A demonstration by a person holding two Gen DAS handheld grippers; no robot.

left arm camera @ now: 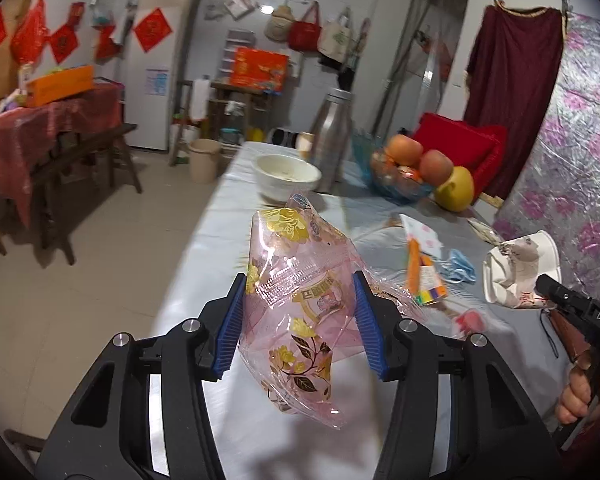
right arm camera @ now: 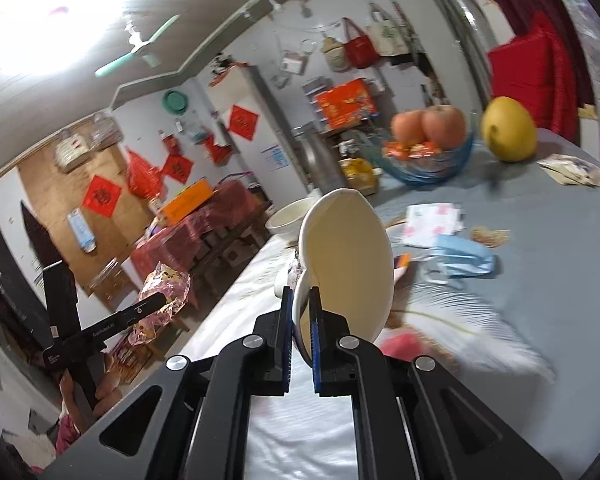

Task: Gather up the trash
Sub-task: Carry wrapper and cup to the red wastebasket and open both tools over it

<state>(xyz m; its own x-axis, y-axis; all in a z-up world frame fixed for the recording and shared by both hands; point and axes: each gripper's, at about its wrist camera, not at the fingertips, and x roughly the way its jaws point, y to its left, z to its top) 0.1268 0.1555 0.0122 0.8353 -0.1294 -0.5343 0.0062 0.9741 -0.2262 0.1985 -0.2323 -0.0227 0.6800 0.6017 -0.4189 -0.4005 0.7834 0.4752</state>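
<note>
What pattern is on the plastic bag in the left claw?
Gold flowers with dark leaves on clear pink plastic bag; left wrist view shows it best.

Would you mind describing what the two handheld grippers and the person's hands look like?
Both the left gripper and the right gripper are matte black, angular frames with triangular cut-outs and round silver bolts; each finger carries a ribbed blue pad. Seen from outside, the right one has a pistol-style handle with white lettering and a thin black cable. The hand is bare; no sleeve visible.
</note>
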